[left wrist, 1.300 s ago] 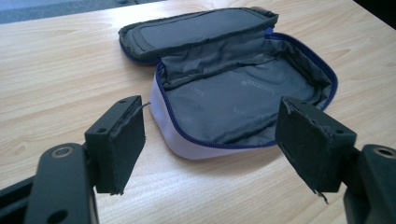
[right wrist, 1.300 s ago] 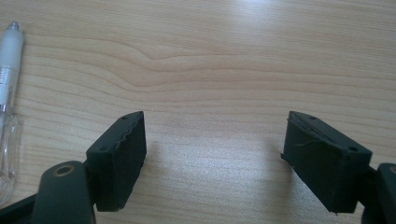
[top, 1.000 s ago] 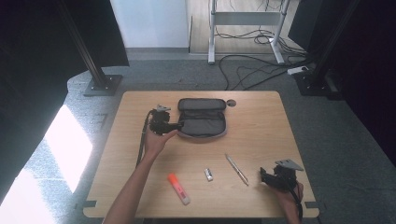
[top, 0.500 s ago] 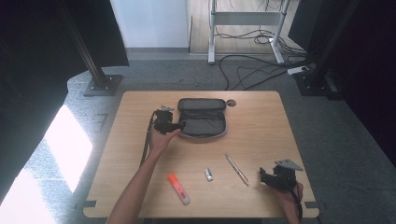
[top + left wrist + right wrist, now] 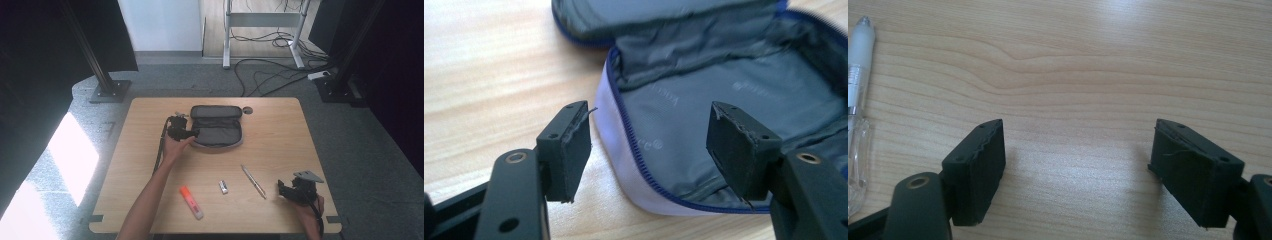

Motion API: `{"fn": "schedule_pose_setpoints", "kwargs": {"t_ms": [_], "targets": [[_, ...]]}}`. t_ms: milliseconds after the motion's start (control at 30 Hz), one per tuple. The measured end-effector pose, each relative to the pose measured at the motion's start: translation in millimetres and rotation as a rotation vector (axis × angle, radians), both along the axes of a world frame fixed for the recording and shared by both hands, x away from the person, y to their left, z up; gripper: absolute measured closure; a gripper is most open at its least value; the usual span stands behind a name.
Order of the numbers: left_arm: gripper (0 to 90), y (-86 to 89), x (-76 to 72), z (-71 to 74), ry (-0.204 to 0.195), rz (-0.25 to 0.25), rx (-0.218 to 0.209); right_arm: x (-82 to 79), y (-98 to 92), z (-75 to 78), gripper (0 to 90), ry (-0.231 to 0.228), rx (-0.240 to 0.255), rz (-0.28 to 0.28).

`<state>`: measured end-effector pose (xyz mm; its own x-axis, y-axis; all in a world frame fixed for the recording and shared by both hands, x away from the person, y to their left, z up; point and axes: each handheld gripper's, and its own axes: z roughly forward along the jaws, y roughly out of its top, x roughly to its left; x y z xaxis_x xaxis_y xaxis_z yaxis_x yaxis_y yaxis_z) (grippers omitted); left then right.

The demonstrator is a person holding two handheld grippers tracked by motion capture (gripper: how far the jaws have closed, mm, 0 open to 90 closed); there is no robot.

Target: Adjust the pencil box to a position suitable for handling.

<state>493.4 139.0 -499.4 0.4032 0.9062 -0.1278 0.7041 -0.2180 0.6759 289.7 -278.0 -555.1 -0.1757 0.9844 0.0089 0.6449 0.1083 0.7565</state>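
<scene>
Left tool (image 5: 651, 145) is set astride the left rim of the open pouch (image 5: 218, 131), jaws just closing, not yet pressing. Pouch long axis runs across the table (image 5: 280, 150). Right tool (image 5: 291, 191) is parked wide, well apart.

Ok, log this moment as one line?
left gripper: open, jaws just closing, straddling pencil case rim | right gripper: open, above bare table | pen, highlighter: still out

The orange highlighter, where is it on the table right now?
In the high view the orange highlighter lies near the table's front edge, left of centre, beside the person's left forearm and left of a small silver cap.
</scene>
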Motion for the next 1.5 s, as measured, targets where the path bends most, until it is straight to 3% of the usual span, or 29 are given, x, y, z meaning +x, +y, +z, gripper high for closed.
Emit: {"fn": "schedule_pose_setpoints", "kwargs": {"t_ms": [200,567,1000,1300,1500], "targets": [[42.7,1.5,5.3,-12.6,0.041,-0.003,0.003,0.1,-0.2,0.0,21.9,0.001,0.002,0.000],[56.8,4.8,7.7,-21.5,0.082,-0.016,-0.013,0.2,0.5,-0.1,22.4,0.001,-0.001,0.003],[71.6,6.6,8.9,-24.2,0.096,-0.013,0.000,0.6,1.5,0.0,23.4,-0.003,-0.004,0.009],[75.2,6.5,8.4,-24.8,0.093,-0.009,0.011,1.9,3.1,1.1,26.1,-0.017,0.001,0.014],[75.3,6.9,8.4,-25.5,0.092,-0.006,0.005,8.8,8.1,9.0,28.7,-0.038,0.039,0.043]]}}
